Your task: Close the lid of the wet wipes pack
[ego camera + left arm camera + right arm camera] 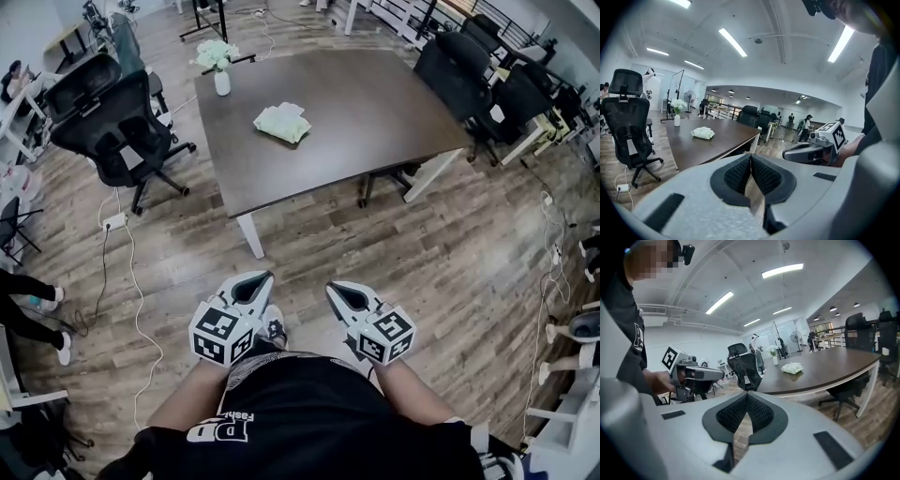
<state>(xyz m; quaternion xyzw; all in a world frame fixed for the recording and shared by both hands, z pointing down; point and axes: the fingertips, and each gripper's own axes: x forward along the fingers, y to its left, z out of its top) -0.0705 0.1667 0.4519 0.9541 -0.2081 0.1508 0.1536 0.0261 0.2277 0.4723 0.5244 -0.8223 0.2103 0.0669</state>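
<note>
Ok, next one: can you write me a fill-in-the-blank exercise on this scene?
The wet wipes pack lies on the ____.
The left gripper and the right gripper are both ____ and empty.
The vase holds white ____.
Missing words: table; shut; flowers.

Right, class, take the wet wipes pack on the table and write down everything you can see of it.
The wet wipes pack is a pale green, soft-looking pouch, slightly puffy and wrinkled. It lies flat near the middle of the dark brown table, to the right of a white vase of flowers in the head view. A paler patch shows at its far end, but it is too small to tell whether that is a raised lid. Only the table touches it.
</note>
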